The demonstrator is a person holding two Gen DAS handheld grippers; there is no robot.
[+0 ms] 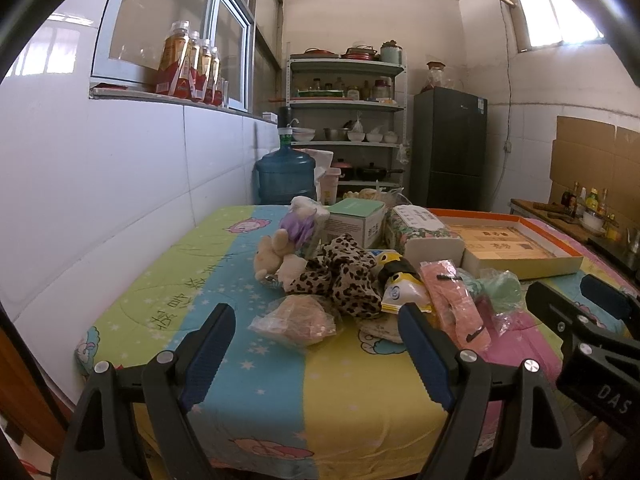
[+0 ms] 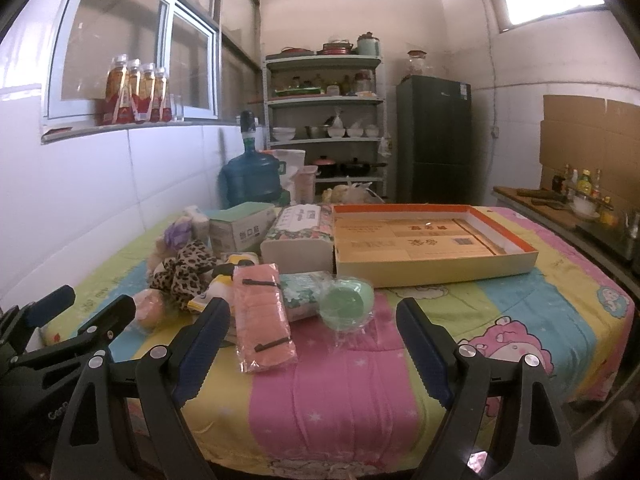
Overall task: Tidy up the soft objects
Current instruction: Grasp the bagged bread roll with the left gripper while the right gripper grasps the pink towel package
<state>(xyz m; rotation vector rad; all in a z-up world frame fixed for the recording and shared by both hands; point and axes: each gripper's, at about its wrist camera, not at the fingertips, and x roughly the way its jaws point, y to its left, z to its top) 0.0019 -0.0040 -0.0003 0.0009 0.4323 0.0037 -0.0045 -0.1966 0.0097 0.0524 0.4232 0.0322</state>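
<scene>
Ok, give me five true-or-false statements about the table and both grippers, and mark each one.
1. The left gripper holds the leopard-print cloth. False: it is open and holds nothing.
2. The pink packet lies in clear wrap beside the green round item. True.
3. The orange-rimmed flat box is full of plush toys. False: only flat printed cartons show inside it.
4. The right gripper is open above the striped cartoon cloth. True.
5. The blue water jug stands on the table. False: it stands behind the table, by the shelf unit.
</scene>
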